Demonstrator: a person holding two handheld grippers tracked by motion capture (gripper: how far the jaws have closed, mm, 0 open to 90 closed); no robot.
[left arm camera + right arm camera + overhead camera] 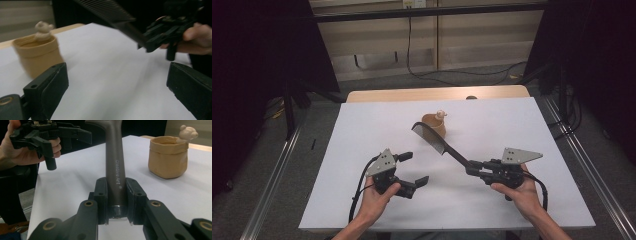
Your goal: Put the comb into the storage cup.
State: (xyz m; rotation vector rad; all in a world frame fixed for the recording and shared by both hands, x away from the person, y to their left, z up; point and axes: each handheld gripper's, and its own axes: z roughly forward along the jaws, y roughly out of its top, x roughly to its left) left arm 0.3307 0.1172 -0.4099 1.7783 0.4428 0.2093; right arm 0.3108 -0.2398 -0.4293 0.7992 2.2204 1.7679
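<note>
A dark comb (434, 138) is held up off a white table (362, 130), slanting from its toothed head near the middle of the table down to its handle at the right. The right gripper (472, 167) has its jaws clamped on the end of that handle. In the right gripper view the handle (115, 170) stands between the two black pads, which press on both its sides; small white lettering runs along it, and the head of the comb is cut off by the top edge. In the left gripper view the comb's teeth (107, 11) cross the upper part, blurred, with their far end out of frame.

Just behind the comb's head stands a small tan pot (434, 125) with a pale bear-shaped figure (441, 114) at its rim; what is inside the pot cannot be made out. In the high view the comb's head overlaps the pot's left side, so whether the two touch is unclear.

The left gripper (414, 170) sits at the near left of the table, well apart from the comb, its jaws spread wide with nothing between them. A person's hands (374, 197) grip both tools; the forearms are cut off by the bottom edge.
</note>
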